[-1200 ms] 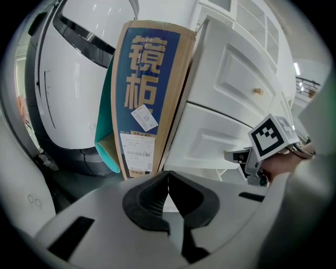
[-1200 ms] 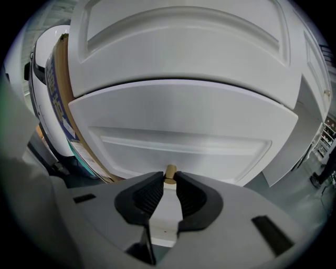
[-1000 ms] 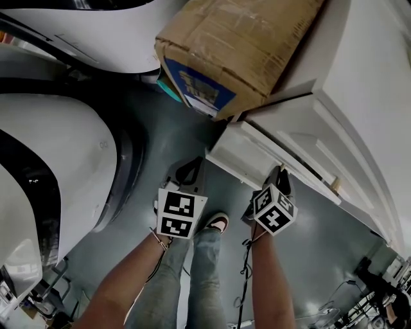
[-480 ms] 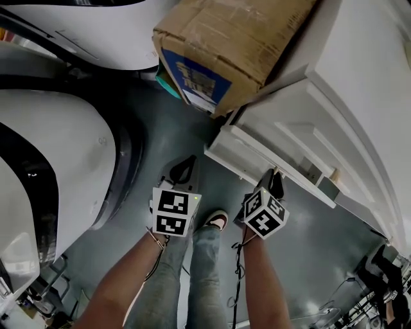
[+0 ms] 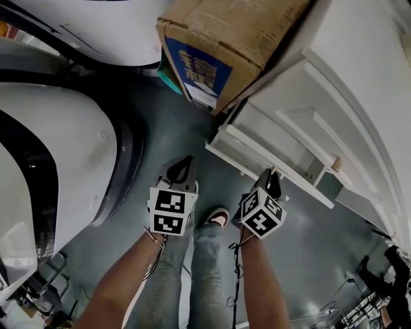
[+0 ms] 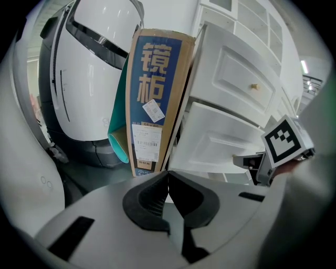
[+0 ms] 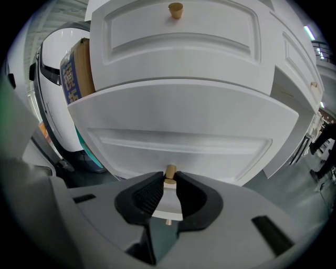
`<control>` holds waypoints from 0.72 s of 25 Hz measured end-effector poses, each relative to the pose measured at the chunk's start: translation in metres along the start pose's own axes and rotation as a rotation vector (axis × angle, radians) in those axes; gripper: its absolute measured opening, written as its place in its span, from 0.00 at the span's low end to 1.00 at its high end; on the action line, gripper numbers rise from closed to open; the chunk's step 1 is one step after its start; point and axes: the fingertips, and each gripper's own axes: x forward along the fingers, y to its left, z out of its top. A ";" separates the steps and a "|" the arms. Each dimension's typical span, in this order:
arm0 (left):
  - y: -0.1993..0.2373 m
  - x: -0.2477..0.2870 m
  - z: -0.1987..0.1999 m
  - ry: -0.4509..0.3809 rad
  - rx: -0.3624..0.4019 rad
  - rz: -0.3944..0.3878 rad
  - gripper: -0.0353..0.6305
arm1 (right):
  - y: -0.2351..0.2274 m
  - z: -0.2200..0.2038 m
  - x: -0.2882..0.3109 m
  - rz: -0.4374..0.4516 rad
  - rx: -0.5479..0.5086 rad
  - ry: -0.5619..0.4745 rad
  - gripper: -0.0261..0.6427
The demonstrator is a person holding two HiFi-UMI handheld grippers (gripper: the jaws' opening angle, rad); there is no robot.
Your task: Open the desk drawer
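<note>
Knob [image 7: 170, 171] of the lower desk drawer [image 7: 178, 131] is pinched between the right gripper [image 7: 169, 179] fingers [image 7: 195, 198], at their very tips. Drawer front stands out from the white desk [image 5: 359, 77], below a shut upper drawer [image 7: 178, 31]. Left gripper [image 6: 168, 176] fingers pressed together, empty, left of the drawer; cardboard box [image 6: 155, 89] stands beyond, on the far side.

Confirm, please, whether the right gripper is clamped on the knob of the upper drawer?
Not quite: the right gripper is clamped on the knob of the lower drawer; the right gripper view shows the upper drawer's knob free.
</note>
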 end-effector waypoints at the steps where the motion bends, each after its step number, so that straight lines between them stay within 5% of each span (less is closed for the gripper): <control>1: 0.000 -0.001 -0.002 0.001 -0.002 0.002 0.08 | 0.000 -0.002 -0.001 0.000 0.000 0.000 0.16; 18: -0.001 -0.019 -0.027 0.000 -0.026 0.021 0.08 | 0.005 -0.032 -0.026 0.010 -0.020 0.017 0.16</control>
